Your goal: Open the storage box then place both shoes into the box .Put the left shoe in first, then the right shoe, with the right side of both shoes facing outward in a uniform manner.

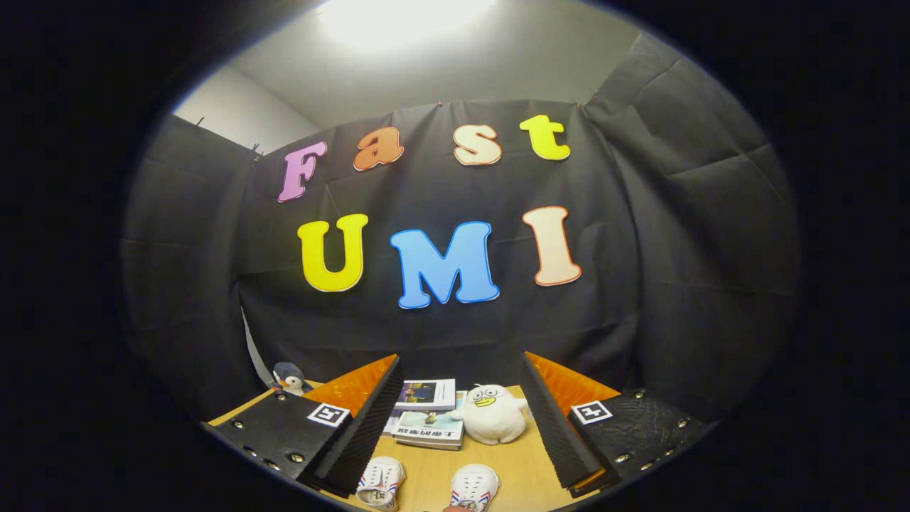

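Gripper (462, 419) held high, jaws wide, empty. Two shoes (380, 482) (474, 488) lie nearer than stacked books (426, 419); plush duck (493, 414) beside books. Storage box unseen: operator should tilt gripper down, locate lid first.

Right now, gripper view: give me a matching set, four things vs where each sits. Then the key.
Things:
1. white plush duck
2. stack of books
3. pair of white shoes
4. penguin plush

Places:
A. nearest on the wooden table, low between the fingers
B. beyond the fingers, beside the duck
C. far table corner, outside one finger
D. beyond the fingers, beside the books

Pairs: 1-D, 2-B, 3-A, 4-C

The gripper has its jaws open, holding nothing.
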The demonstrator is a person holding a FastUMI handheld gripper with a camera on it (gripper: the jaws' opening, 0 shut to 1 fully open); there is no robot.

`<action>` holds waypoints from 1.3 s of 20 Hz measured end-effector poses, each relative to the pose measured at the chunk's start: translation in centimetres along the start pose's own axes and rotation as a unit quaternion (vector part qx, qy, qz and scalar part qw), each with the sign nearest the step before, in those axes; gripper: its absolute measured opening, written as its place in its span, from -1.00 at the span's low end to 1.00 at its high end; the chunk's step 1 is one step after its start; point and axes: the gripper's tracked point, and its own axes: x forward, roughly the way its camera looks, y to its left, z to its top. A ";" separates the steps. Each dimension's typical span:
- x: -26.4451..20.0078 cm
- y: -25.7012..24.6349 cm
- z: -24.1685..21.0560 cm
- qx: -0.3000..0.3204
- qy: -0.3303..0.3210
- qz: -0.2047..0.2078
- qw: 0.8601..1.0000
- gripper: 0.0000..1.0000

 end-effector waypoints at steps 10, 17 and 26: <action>3.2 8.4 -8.7 0.068 0.131 0.132 0.980 0.96; 4.7 15.3 -17.1 0.126 0.252 0.196 0.939 0.96; 3.7 21.8 -25.8 0.205 0.382 0.269 0.860 0.96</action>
